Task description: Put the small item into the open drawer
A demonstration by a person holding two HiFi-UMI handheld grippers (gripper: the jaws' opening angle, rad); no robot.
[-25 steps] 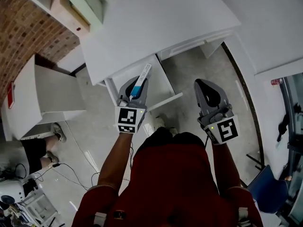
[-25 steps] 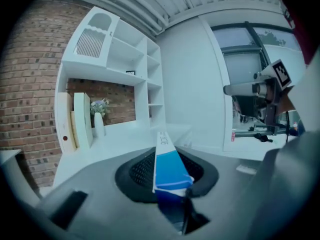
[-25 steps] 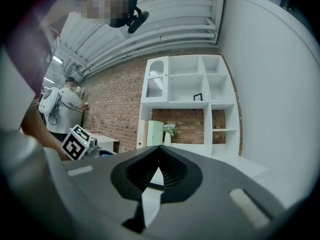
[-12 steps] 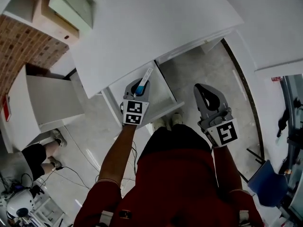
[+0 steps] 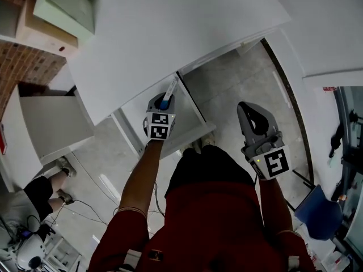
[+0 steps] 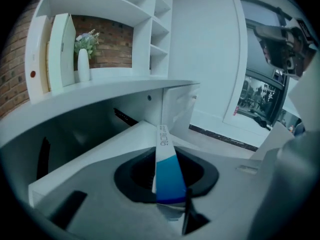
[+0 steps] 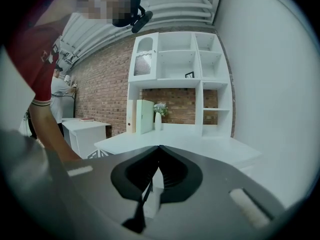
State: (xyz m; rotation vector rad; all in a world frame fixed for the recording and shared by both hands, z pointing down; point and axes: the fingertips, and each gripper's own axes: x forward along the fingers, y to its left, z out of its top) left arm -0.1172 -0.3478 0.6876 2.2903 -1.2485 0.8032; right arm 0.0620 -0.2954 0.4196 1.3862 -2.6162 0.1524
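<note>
My left gripper [image 5: 164, 100] is shut on a flat blue-and-white strip [image 5: 169, 90], whose white end sticks out past the jaw tips. It hangs over the open white drawer [image 5: 134, 117] that juts from under the desk. In the left gripper view the strip [image 6: 165, 172] stands upright between the jaws, with the drawer's wall [image 6: 95, 159] just beyond and below it. My right gripper [image 5: 247, 106] hovers over the floor to the right of the drawer. It is shut with nothing in it, as the right gripper view shows [image 7: 159, 148].
The white desk top [image 5: 170, 33] overhangs the drawer. A shelf unit with a pale green box [image 5: 62, 4] stands at its far left. A second white table [image 5: 45, 120] and a seated person's legs [image 5: 39, 188] are at left. A blue chair [image 5: 317, 211] is at right.
My left gripper has carried the strip forward, farther over the drawer and closer to the desk's edge. The right gripper has hardly moved.
</note>
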